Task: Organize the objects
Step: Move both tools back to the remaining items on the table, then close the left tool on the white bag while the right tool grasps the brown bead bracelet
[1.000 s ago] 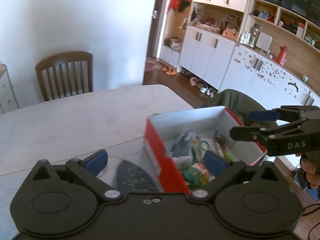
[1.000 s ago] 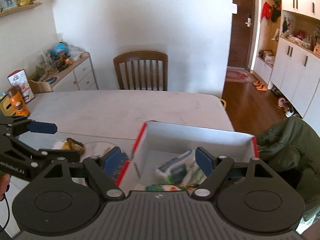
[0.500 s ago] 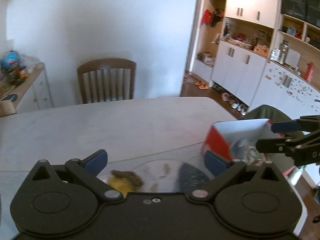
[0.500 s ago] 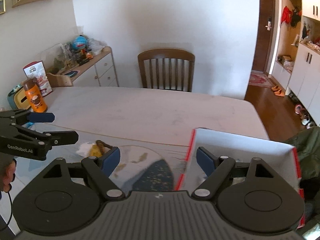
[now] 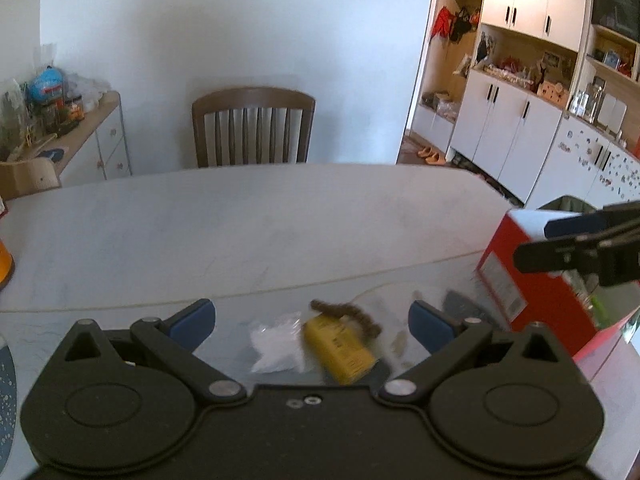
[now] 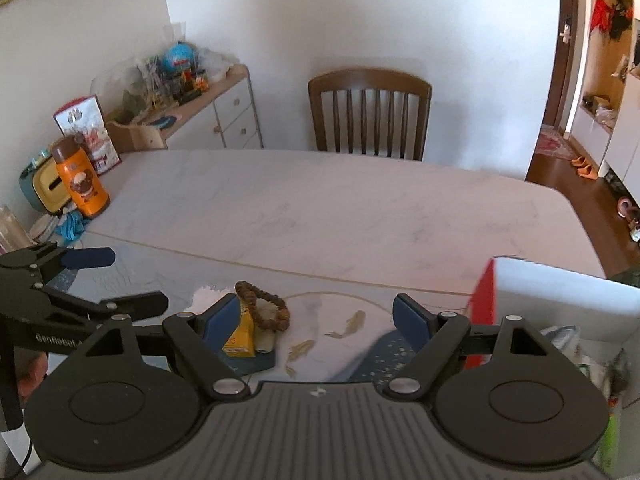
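Left claw (image 5: 312, 322) wide open, empty, hovering over the small pile; right claw (image 6: 316, 316) also wide open, empty. Desk (image 6: 340, 204) mostly bare. Red-and-white box (image 6: 560, 292) at 3 o'clock, already part filled. Yellow packet (image 5: 340, 346), white bag (image 5: 278, 342) and brown bead bracelet (image 6: 262, 304) at 6 o'clock. Step looks like reach-to-pick; next: lower left claw, close on packet, carry to box.

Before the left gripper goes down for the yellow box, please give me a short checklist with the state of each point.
1. Left gripper open: ok.
2. Yellow box between its fingers' line: ok.
3. Bead bracelet clear of the yellow box: not ok, it lies on it.
4. White packet clear of it: cannot tell, blurred.
5. Right gripper open and empty: ok.
6. Red box in view: ok.
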### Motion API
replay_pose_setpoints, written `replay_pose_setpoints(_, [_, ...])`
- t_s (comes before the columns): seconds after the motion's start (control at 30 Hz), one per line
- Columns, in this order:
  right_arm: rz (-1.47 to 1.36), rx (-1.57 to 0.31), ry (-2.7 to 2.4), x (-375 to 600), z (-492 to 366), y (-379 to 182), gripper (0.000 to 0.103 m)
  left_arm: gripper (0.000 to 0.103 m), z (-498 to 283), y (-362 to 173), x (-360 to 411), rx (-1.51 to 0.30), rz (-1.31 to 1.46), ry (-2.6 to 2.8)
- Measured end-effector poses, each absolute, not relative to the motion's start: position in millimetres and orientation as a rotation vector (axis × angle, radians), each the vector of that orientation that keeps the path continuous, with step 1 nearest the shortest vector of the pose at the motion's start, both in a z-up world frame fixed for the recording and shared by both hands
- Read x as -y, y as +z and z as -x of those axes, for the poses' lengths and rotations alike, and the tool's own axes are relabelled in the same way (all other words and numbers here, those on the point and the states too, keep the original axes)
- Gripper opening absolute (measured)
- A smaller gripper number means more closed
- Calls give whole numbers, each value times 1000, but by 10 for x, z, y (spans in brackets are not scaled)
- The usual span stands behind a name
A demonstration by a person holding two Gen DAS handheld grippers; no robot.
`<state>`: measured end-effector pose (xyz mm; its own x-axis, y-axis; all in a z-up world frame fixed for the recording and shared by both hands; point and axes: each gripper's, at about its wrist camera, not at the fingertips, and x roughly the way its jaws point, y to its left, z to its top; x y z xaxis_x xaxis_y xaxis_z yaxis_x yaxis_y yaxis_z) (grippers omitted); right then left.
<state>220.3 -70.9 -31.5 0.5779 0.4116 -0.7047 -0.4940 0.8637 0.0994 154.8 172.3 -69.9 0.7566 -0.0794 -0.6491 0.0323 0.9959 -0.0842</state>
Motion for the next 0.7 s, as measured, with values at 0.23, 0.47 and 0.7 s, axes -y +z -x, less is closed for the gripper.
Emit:
replay_pose_setpoints(0.23, [151,-871,517,342,-2396,-613,83,103,-1709,-1054,-1962,-765,110,-43])
replay_pose_setpoints(0.47, [178,-937,504,105,-2530,-892,83,102,-1871,-1364,-2110,-799,117,-22])
replay_pose_setpoints(0.7, [178,-979,522,-101,-2663,-1076,82,102,-1971,-1587,-2141,-835,140,-37])
